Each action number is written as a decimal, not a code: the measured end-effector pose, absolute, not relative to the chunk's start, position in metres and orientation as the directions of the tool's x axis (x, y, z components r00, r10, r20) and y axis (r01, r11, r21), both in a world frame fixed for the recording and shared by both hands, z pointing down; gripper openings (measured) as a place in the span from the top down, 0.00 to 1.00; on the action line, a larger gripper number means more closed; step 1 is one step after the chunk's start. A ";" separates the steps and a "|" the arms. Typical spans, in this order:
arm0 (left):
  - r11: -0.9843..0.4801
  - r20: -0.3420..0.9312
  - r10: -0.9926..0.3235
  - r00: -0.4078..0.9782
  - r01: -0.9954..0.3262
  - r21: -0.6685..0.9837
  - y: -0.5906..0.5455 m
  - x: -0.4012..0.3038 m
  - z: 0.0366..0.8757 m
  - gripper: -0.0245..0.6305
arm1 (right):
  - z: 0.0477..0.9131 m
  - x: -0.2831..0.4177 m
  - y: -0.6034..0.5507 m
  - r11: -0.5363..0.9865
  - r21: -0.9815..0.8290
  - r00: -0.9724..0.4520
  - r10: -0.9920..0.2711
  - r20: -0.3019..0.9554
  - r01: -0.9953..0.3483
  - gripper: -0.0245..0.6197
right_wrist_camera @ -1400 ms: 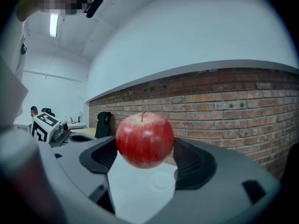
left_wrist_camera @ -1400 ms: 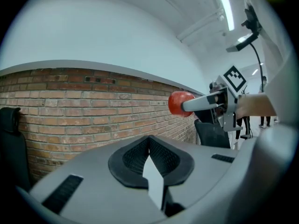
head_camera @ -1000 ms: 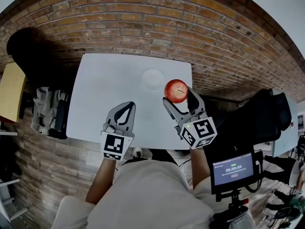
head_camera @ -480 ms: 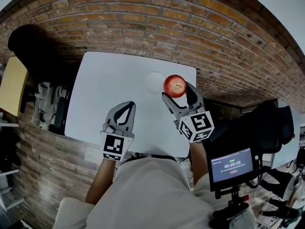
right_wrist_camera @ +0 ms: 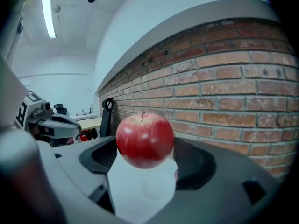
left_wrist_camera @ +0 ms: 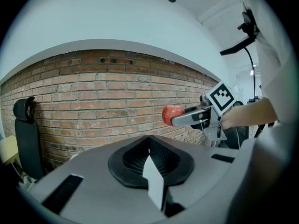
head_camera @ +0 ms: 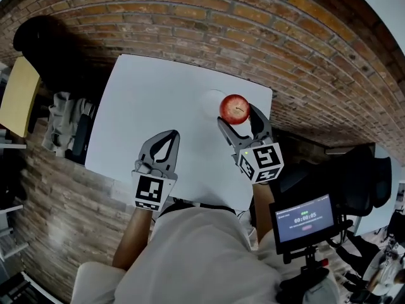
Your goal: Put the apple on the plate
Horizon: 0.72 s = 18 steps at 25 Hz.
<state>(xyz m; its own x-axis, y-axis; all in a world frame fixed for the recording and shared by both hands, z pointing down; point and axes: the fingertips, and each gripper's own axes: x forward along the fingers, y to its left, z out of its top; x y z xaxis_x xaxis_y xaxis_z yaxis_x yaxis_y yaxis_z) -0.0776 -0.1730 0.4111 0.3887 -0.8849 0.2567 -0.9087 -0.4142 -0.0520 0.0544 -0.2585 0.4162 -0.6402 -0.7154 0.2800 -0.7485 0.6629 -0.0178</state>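
A red apple (head_camera: 235, 108) hangs above the white table (head_camera: 145, 106), with my right gripper (head_camera: 238, 116) shut on it. In the right gripper view the apple (right_wrist_camera: 145, 140) sits upright between the black pads, stem up. The white plate (head_camera: 210, 102) lies on the table just left of and under the apple, partly hidden by it. Its faint round rim (right_wrist_camera: 158, 186) shows below the fruit. My left gripper (head_camera: 166, 143) hovers near the table's front edge, shut with nothing in it. The left gripper view shows the apple (left_wrist_camera: 171, 115) off to the right.
A brick surface surrounds the table. A black chair (head_camera: 38, 40) and a yellow tabletop (head_camera: 16, 97) are at the far left, with a grey bundle (head_camera: 66, 132) beside the table's left edge. A screen on a stand (head_camera: 304, 217) is at the lower right.
My right gripper has carried the apple a little forward and left, so it now overlaps the plate's right edge. The left gripper has stayed where it was.
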 end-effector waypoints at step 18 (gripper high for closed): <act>-0.350 0.329 -0.886 0.327 -0.937 -0.012 -0.178 -0.084 0.443 0.95 | 0.465 0.044 -0.290 0.693 -0.048 -0.662 -0.663 0.349 -0.719 0.39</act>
